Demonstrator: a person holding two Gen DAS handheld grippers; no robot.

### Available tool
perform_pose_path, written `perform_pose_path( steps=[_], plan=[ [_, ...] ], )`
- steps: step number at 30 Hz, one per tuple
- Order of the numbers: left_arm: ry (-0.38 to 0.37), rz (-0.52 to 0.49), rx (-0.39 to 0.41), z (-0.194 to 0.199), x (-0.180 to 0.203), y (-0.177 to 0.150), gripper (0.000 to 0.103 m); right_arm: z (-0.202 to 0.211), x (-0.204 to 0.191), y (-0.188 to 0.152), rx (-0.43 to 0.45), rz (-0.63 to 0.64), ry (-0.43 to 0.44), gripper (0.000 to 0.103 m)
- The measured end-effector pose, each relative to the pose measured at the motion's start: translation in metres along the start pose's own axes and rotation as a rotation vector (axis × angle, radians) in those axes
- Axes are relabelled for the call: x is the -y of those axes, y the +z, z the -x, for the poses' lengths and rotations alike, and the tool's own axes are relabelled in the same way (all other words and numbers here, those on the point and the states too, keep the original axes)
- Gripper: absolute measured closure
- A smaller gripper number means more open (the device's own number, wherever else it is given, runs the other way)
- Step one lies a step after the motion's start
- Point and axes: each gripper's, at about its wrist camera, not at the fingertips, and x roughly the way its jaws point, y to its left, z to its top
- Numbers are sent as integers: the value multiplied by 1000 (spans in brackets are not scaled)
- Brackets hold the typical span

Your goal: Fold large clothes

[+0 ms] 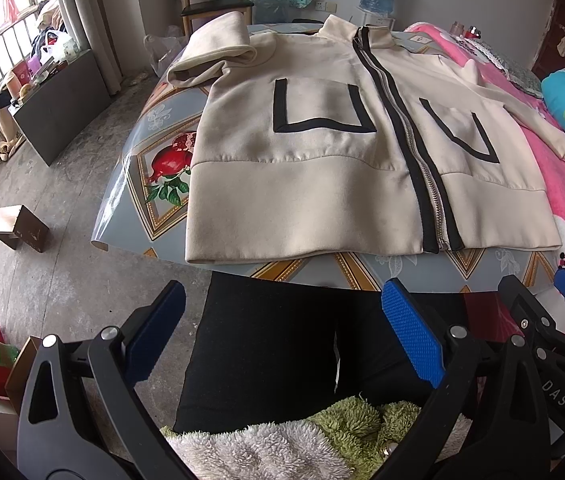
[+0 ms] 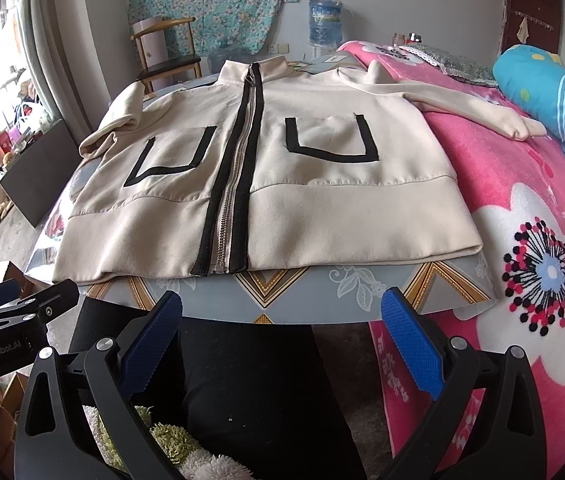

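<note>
Left wrist view: the cream jacket [image 1: 322, 168] lies flat, zipped, across the table [image 1: 154, 184], filling mid-frame. The left gripper [image 1: 282, 332] hangs at the bottom, fingers wide apart, empty; so does the right gripper [image 2: 282, 332]. Best bet: take the sleeve [image 1: 218, 48] at upper left first and fold inward, keeping the hem square.

table [image 2: 322, 284] mostly hidden under jacket [image 2: 282, 184]

Pink floral blanket [image 2: 522, 240] beside the patterned table [image 2: 322, 292] — water jug [image 2: 324, 20], wooden chair [image 2: 162, 52] behind.
</note>
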Motion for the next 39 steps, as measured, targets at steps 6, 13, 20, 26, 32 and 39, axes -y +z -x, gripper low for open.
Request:
perform_pose_path(
  steps=[6,13,20,26,32,39],
  plan=[
    [-1,0,0,0,0,0,8,0,0,0,1,0,0,6],
    [0,1,0,0,-1,0,8,0,0,0,1,0,0,6],
    [0,2,-1,-1,-4,-1,8,0,0,0,0,-1,-1,6],
    [5,7,-8,-9,-9,0,8,-4,-1,4,-6,9,-17,6],
    [21,27,8,-20,-25,15,8,-11,-3,20,15,27,-19,6],
    [35,48,91,-31,-53,49,8,-21,-26,78,65,153,28,6]
  ],
)
